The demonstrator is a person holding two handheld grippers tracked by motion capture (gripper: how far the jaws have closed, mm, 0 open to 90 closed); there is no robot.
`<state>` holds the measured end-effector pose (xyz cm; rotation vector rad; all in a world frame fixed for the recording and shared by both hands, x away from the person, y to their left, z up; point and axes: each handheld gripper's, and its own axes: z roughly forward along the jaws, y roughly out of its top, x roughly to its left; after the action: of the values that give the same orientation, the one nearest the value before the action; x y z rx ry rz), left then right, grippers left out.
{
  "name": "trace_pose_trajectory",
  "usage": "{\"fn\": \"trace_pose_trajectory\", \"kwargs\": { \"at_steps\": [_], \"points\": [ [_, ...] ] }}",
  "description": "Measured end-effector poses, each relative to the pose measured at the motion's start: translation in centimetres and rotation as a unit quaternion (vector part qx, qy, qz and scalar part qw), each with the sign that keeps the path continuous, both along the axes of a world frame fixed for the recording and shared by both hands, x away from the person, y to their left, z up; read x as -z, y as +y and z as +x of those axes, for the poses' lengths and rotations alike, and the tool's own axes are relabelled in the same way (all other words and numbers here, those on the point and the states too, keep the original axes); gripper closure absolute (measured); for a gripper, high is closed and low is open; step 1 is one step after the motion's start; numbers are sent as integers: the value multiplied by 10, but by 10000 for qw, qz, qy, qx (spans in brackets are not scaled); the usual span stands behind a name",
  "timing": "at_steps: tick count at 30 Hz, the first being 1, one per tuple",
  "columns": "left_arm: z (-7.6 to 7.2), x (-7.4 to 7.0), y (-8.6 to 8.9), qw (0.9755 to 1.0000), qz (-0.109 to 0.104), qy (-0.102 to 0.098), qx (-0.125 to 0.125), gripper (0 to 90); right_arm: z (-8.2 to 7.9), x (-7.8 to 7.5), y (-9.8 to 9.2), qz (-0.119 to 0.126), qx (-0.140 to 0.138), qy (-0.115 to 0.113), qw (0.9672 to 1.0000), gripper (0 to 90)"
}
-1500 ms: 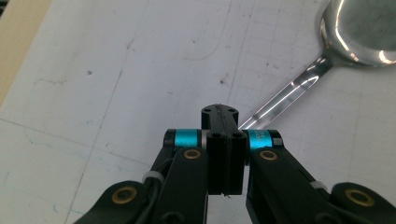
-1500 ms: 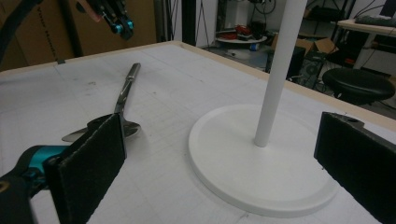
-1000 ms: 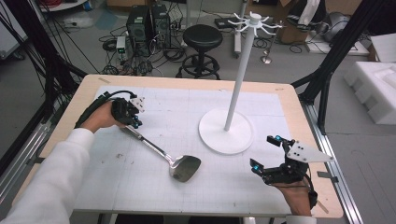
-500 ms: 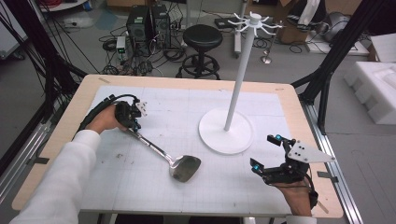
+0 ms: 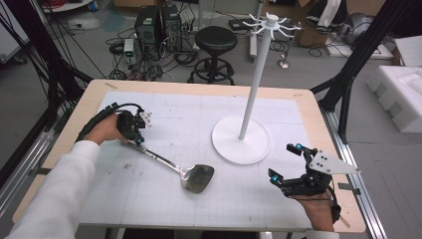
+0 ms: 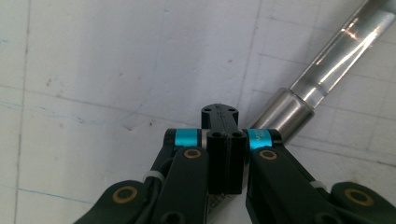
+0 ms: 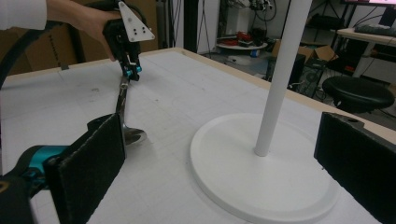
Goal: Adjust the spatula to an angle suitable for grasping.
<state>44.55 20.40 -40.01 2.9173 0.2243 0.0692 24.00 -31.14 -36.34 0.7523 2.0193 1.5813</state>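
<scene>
Where left gripper (image 5: 137, 133) clamps, spatula (image 5: 171, 165) extends.

A white stand (image 5: 242, 144) with a tall pole rises toward the worktop's (image 5: 89, 102) right edge; a black stool (image 5: 215, 41) stands beyond its far edge.

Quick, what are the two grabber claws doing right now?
Left gripper: shut on the handle end of the metal spatula.
Right gripper: open, holding nothing, near the white stand.
</scene>
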Motion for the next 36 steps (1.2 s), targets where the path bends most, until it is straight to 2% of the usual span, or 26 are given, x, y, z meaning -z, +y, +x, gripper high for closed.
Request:
{"fn": "trace_pose_trajectory", "kwargs": {
  "at_steps": [3,6,11,14,20,24,31,36],
  "points": [
    [-3,-1,1,10000,34,47,48,900,0,0,1,-2,-14,0,10000,14],
    [-7,2,4,9999,-76,89,47,900,0,0,2,-8,-23,24,10000,14],
    [-17,8,9,9997,-47,223,92,900,-1,-2,1,42,-33,-11,10000,14],
    [-22,6,12,9995,-207,208,94,900,-1,-2,2,40,-35,-26,10000,14],
    [-36,5,17,9990,-225,290,270,900,-2,-3,2,46,-39,-51,10000,14],
    [-45,3,18,9987,-252,270,365,900,-3,-4,4,42,-59,-37,10000,14],
    [-65,-2,21,9981,-139,278,525,900,-3,-5,6,37,-101,-58,9999,14],
    [-73,-2,23,9980,-132,314,541,900,-4,-8,7,35,-106,-102,9999,14]
  ]
}}
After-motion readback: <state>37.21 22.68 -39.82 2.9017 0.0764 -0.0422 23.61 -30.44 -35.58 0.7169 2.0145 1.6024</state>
